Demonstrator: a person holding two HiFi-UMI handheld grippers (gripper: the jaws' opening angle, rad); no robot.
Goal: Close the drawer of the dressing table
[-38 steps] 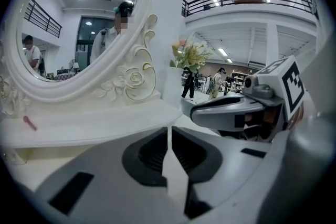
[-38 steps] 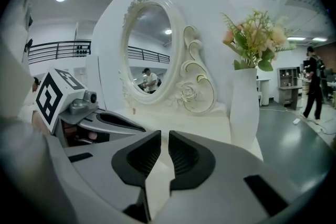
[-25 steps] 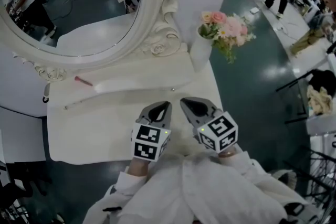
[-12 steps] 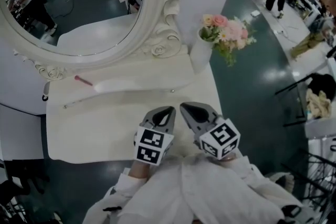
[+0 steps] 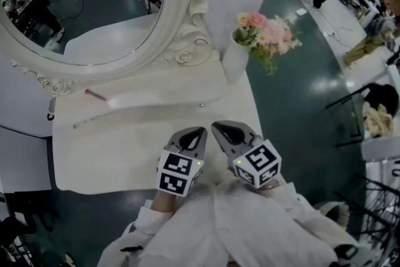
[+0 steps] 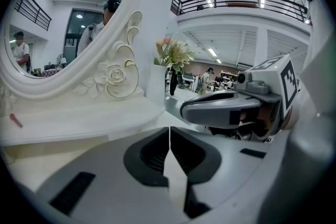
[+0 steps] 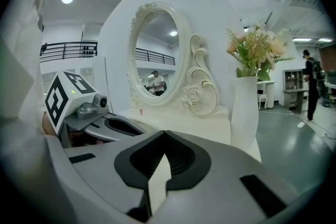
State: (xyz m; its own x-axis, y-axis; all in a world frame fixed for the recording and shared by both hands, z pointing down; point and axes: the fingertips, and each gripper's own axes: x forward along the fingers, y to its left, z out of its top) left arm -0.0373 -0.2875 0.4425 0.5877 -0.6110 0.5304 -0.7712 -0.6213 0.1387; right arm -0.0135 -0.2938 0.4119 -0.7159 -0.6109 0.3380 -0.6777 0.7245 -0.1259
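Two grippers, left gripper (image 5: pixel 200 132) and right gripper (image 5: pixel 216 128), are hovering side by side over the bench (image 5: pixel 106 153) near its front edge, lower centre of frame, each with fingers pressed together on nothing. The drawer is not showing in any view. It is probably lying under that front edge, running left-right below both grippers, with neither clearly nearer.

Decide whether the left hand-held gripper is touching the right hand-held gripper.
Apart. The head view shows a strip of the white dressing table between the tips of the left hand-held gripper and the right hand-held gripper.
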